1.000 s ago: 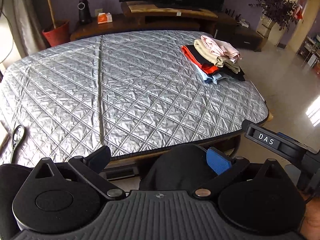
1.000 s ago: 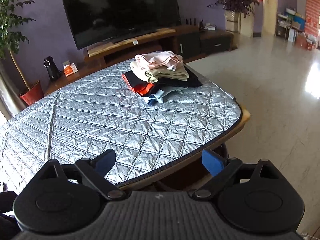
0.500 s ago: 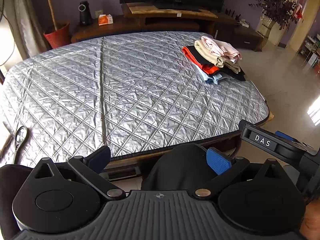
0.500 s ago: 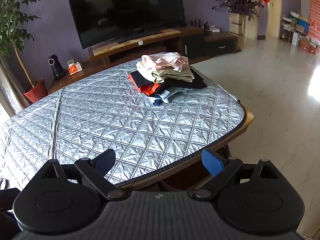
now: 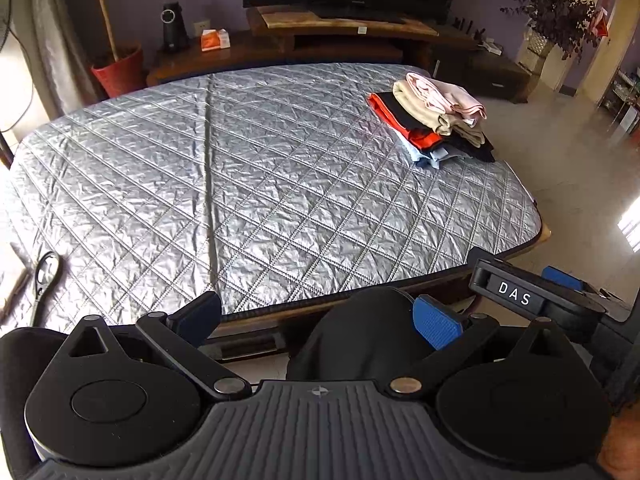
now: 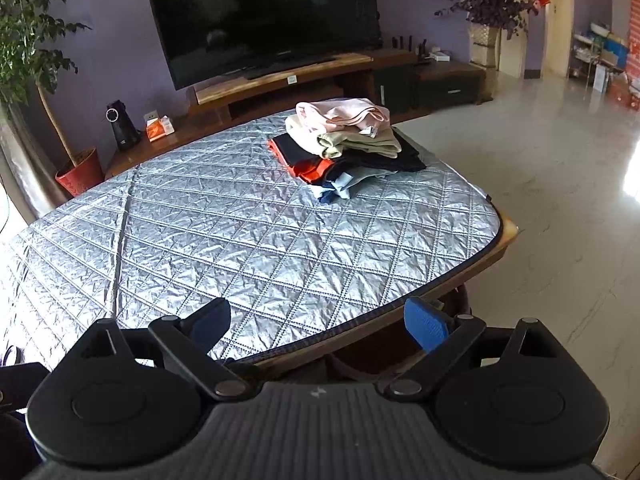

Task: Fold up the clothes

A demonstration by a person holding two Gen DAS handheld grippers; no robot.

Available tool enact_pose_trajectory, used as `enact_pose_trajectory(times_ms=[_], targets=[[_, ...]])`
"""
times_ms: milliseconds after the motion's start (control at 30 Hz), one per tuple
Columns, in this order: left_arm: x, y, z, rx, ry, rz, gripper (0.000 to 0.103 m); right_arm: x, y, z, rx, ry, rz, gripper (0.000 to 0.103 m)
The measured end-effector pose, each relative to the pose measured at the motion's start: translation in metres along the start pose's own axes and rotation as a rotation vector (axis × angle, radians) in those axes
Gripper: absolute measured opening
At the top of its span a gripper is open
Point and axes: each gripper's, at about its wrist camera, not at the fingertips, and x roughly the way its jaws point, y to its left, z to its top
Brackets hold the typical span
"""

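A stack of folded clothes (image 5: 434, 116) lies at the far right of the table under its silver quilted cover (image 5: 256, 184): pink on top, then beige, black, red and light blue. The same stack of folded clothes (image 6: 344, 140) shows in the right wrist view. My left gripper (image 5: 316, 316) hangs open past the table's near edge, over a dark rounded object (image 5: 356, 332). My right gripper (image 6: 316, 316) is also open and holds nothing, at the near edge of the cover (image 6: 240, 240). Both are far from the stack.
Scissors (image 5: 44, 276) lie on the cover's near left. Behind the table stand a TV (image 6: 260, 16) on a wooden unit, a red plant pot (image 5: 118, 70) and a black appliance (image 6: 120, 124). Tiled floor (image 6: 560, 200) opens to the right. The right gripper's body (image 5: 540, 300) shows in the left view.
Both cameras have drifted slightly, so the table and stack sit a little lower in view. The grippers stay open and the clothes have not moved.
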Motion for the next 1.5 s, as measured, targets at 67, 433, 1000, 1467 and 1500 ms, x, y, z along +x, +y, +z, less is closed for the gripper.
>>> enact_pose_trajectory(times_ms=[67, 433, 1000, 1467, 1500], targets=[[0.000, 0.000, 0.000, 0.000, -0.001, 0.004, 0.103, 0.000, 0.001, -0.001, 0.000, 0.003, 0.003, 0.093], [0.000, 0.001, -0.001, 0.007, -0.001, 0.019, 0.103, -0.002, 0.006, -0.003, -0.011, 0.009, 0.016, 0.093], [0.002, 0.003, -0.002, 0.009, 0.007, 0.024, 0.103, -0.003, 0.011, -0.003, -0.017, 0.011, 0.020, 0.093], [0.005, 0.004, -0.003, 0.005, 0.014, 0.028, 0.103, -0.001, 0.011, -0.004, -0.020, 0.020, 0.022, 0.095], [0.005, 0.005, -0.003, 0.005, 0.015, 0.028, 0.103, 0.000, 0.011, -0.004, -0.020, 0.022, 0.022, 0.095]])
